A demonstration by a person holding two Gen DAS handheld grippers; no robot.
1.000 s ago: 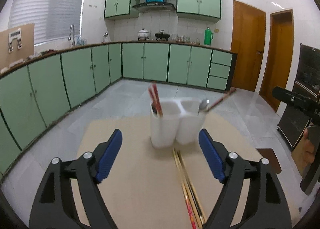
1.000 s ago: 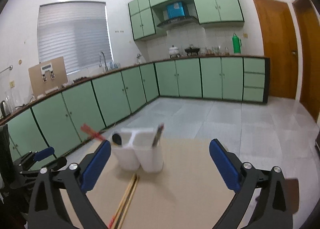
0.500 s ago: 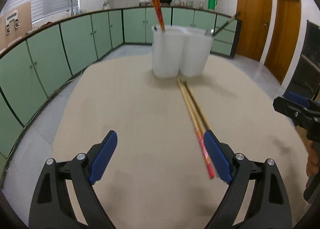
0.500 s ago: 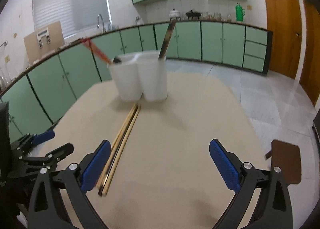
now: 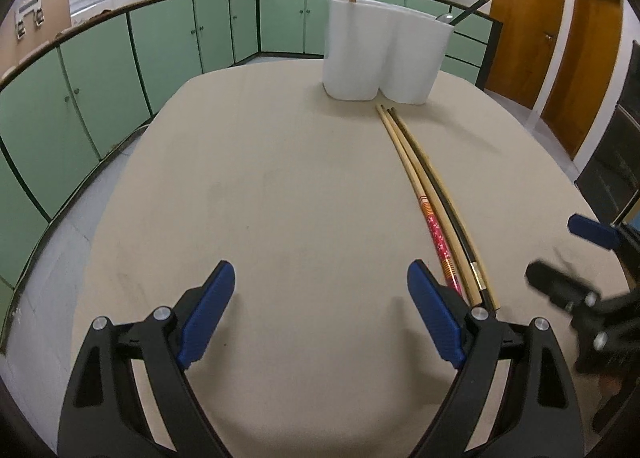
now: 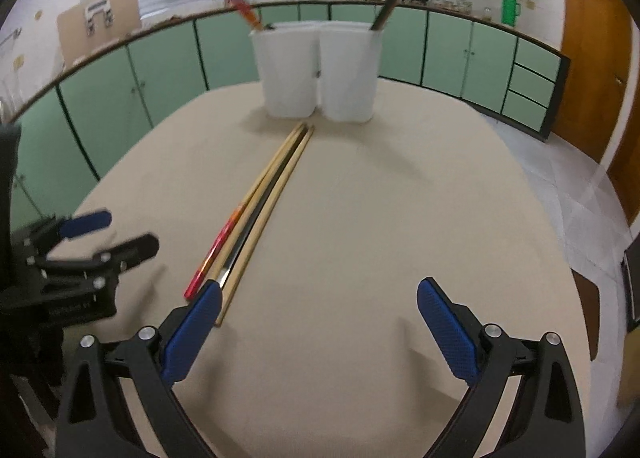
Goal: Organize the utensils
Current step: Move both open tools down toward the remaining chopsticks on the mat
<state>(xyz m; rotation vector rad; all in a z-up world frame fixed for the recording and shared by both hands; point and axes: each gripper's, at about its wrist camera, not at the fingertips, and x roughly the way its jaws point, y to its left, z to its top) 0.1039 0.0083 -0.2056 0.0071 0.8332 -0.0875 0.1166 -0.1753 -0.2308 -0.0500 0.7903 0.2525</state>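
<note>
the left gripper (image 5: 320,308) is wide open and holds nothing. the right gripper (image 6: 318,322) is wide open too, and empty. both have come down low since a moment ago, so the chopsticks (image 5: 432,209) now lie close, between the two grippers, flat on the tan table (image 5: 280,197). the white utensil holder (image 5: 386,53) stands at their far end with more sticks in it. green cabinets (image 5: 168,45) line the kitchen.
</note>
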